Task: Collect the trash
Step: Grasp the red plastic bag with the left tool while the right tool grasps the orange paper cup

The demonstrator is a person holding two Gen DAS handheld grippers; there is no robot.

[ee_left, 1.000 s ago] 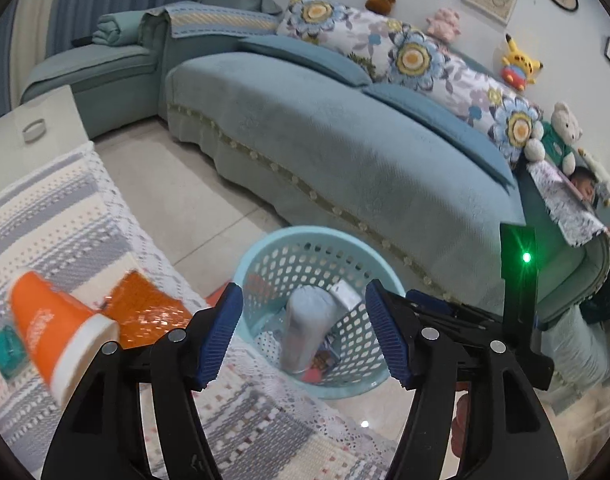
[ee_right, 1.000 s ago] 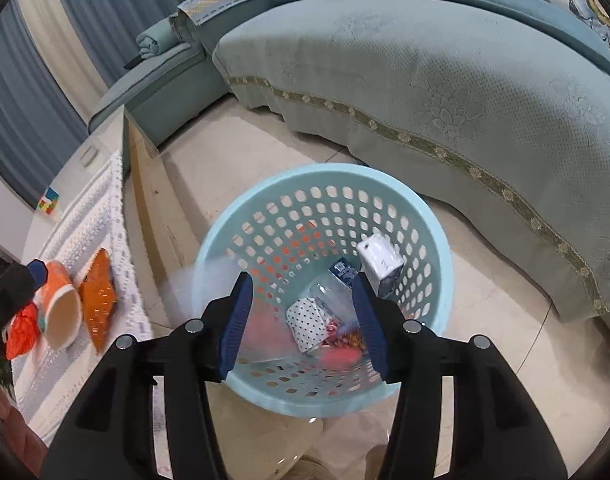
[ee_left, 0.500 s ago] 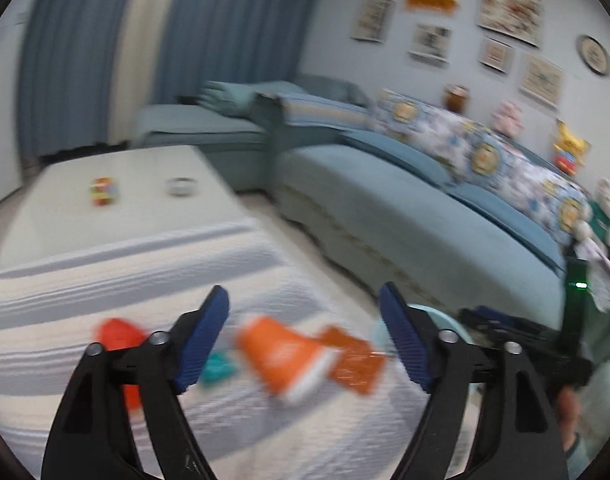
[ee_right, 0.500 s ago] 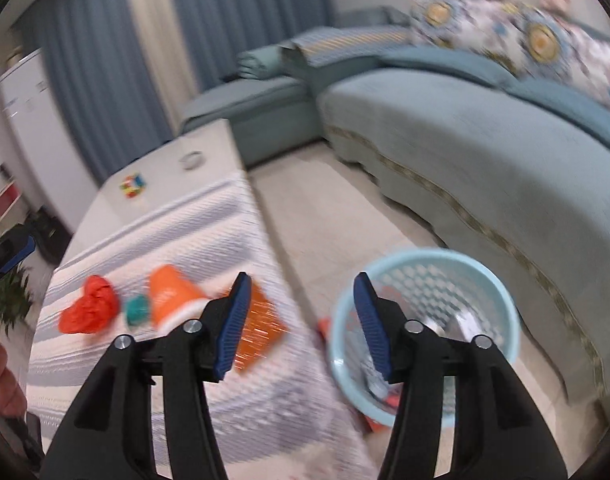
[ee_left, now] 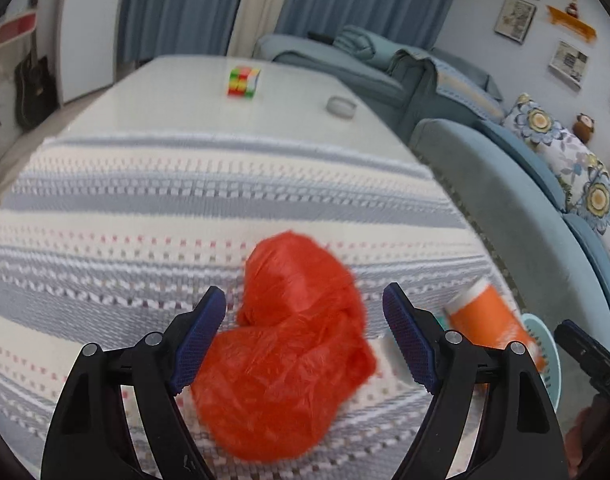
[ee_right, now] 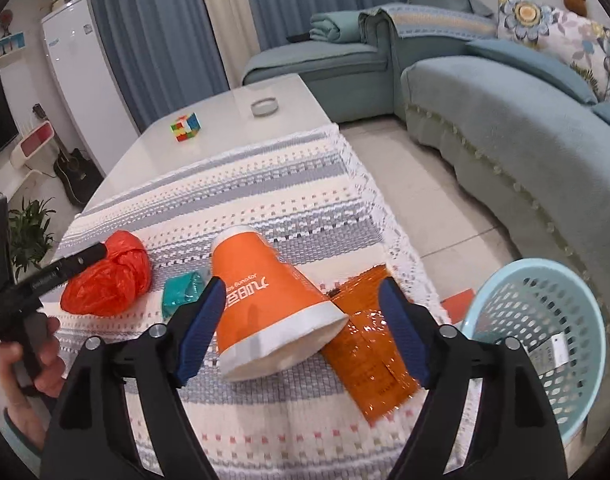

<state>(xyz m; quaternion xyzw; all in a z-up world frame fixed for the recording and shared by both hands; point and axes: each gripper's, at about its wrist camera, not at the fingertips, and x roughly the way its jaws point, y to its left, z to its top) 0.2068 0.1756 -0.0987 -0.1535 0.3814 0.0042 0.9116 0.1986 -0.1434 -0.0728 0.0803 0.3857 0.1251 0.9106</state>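
A crumpled red plastic bag (ee_left: 289,344) lies on the striped tablecloth between the open fingers of my left gripper (ee_left: 305,340); it also shows in the right wrist view (ee_right: 109,280). An orange paper cup (ee_right: 273,308) lies on its side between the open fingers of my right gripper (ee_right: 301,328); it also shows in the left wrist view (ee_left: 489,320). An orange wrapper (ee_right: 369,344) lies under and right of the cup. A small teal wrapper (ee_right: 183,292) sits between bag and cup. The light blue trash basket (ee_right: 545,344) stands on the floor to the right, with trash inside.
The striped cloth (ee_right: 265,200) covers the near part of a white table. A Rubik's cube (ee_right: 185,126) and a small grey dish (ee_right: 265,107) sit on the bare far end. A teal sofa (ee_right: 525,120) runs along the right. A guitar and plant stand at left.
Both grippers swung away from the basket to the table. The left now straddles the red bag, the right straddles the orange cup. Both stayed open.
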